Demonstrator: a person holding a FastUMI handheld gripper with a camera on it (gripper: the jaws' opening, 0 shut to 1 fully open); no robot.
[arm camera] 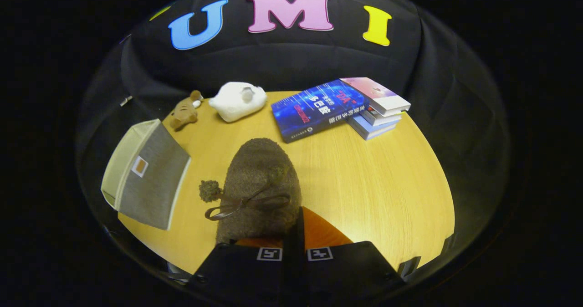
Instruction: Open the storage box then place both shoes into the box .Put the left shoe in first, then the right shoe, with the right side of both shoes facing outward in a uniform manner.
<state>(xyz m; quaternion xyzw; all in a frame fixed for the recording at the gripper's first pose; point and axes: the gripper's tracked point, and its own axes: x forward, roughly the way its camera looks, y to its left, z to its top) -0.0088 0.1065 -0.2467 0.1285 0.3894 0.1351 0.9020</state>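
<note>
Shoe (262,184) is held clamped at its heel between the gripper (294,252) fingers; box (145,175) sits left of shoe. It should be swung over, right side outward.

A round light-wood table (373,175) — black cloth wall (282,65) draped behind, dim booth lighting.

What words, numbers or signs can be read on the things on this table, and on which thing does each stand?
Blue book: cover print, too blurred to read.
Stacked books: spine print, too small to read.
Storage box: a small square patch, no readable text.
Fingers: square coded markers, no words; the gripper is shut on the brown shoe.
</note>
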